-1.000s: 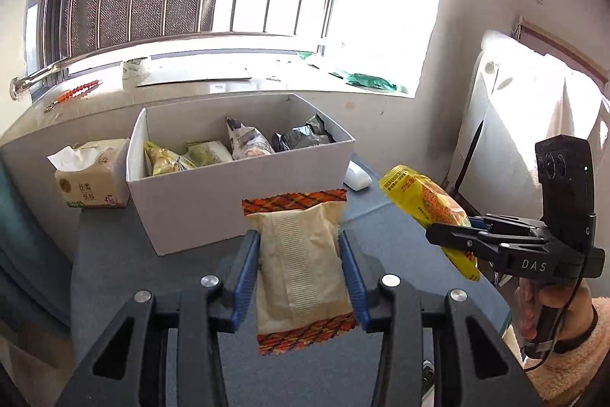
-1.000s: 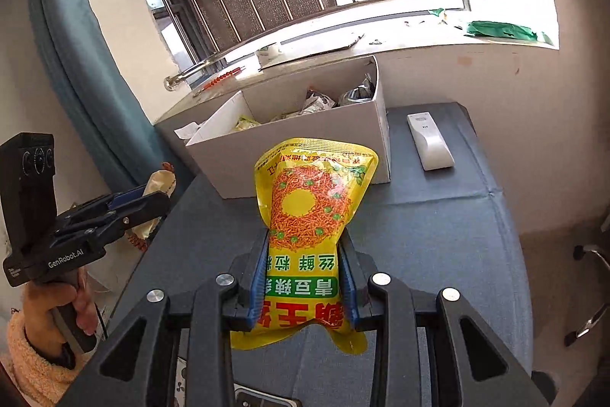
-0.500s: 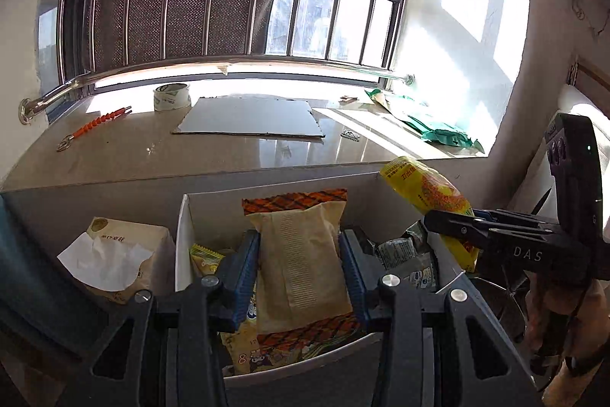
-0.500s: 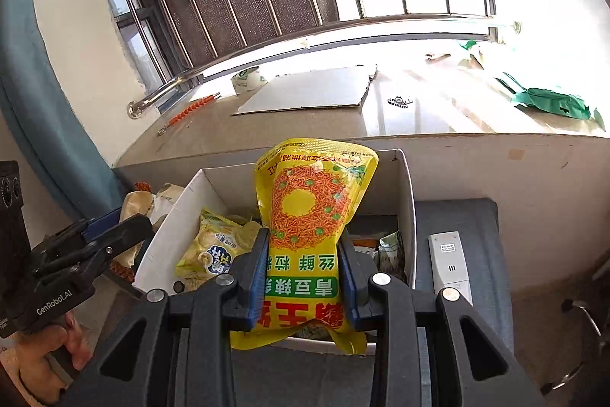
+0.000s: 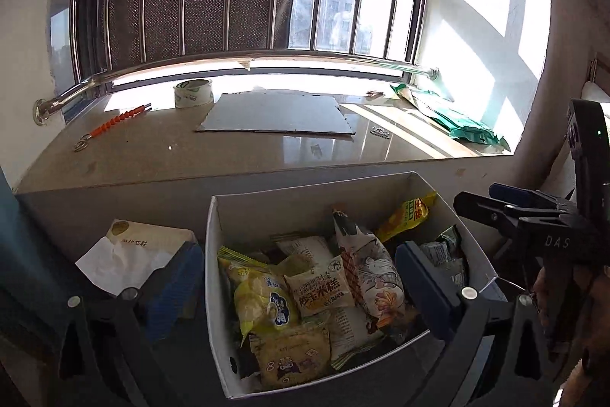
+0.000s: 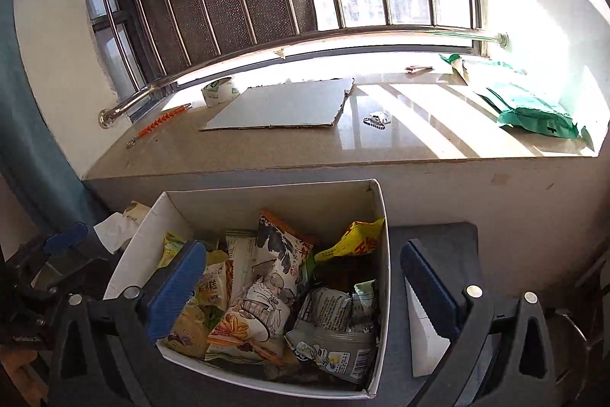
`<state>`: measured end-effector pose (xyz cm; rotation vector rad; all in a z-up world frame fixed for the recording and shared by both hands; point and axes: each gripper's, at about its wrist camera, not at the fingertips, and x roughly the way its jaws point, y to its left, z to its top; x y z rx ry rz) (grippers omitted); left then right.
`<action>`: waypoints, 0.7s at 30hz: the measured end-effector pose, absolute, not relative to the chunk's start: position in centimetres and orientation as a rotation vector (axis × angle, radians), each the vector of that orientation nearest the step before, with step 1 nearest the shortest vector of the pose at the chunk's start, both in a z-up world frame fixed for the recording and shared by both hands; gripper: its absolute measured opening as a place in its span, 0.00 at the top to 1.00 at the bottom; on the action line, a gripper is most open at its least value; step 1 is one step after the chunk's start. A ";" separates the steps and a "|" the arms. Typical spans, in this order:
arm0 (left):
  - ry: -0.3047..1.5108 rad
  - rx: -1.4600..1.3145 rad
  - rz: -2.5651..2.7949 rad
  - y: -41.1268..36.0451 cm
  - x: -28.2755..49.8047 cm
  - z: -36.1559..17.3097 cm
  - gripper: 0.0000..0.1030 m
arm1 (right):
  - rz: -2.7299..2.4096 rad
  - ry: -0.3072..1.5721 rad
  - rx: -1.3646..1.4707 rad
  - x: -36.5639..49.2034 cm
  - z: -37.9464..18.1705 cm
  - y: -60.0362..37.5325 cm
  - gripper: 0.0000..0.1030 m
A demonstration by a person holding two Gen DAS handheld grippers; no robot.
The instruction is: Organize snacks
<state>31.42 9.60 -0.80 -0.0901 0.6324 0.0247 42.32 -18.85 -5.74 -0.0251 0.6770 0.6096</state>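
Left gripper (image 5: 297, 292) and right gripper (image 6: 301, 288) over white box (image 5: 212, 292) of snack packets (image 5: 324, 287); both jaws opening, nothing gripped between them.

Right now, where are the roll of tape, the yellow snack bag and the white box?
roll of tape (image 5: 193, 93), left wrist view, on its outer side wall.
yellow snack bag (image 6: 352, 239), right wrist view, on its crumpled upper part.
white box (image 5: 215, 311), left wrist view, on its left wall.
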 end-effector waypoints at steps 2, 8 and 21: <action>0.602 -0.068 0.054 9.3 30.7 -0.1 0.00 | 0.573 0.616 -0.083 41.1 -5.1 -18.6 0.00; 0.522 -0.104 0.084 9.1 27.0 1.6 0.00 | 0.601 0.466 -0.156 35.9 -3.1 -19.3 0.00; 0.481 -0.041 0.072 5.7 11.6 2.7 0.00 | 0.681 0.504 -0.117 22.5 -4.8 -26.1 0.00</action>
